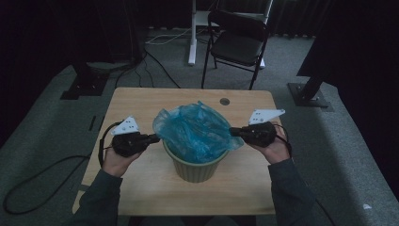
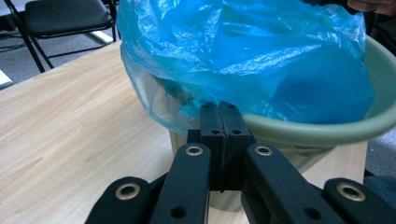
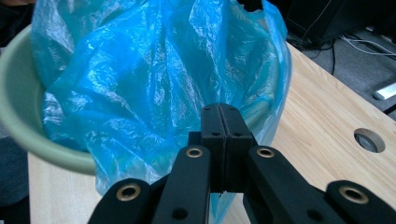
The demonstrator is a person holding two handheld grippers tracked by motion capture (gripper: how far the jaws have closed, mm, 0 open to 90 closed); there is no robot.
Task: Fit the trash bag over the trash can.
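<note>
A green round bin stands in the middle of the wooden table, lined with a crumpled blue plastic bag that billows above its rim. At the bin's left side my left gripper is shut on the bag's edge. In the left gripper view the jaws meet on a fold of the bag just outside the bin's rim. On the opposite side my right gripper is shut on the bag. The right gripper view has its jaws pinching the blue film that hangs over the bin's rim.
A cable hole sits near the table's far edge, behind the bin. A black folding chair stands on the carpet beyond the table. Cables trail on the floor at the left.
</note>
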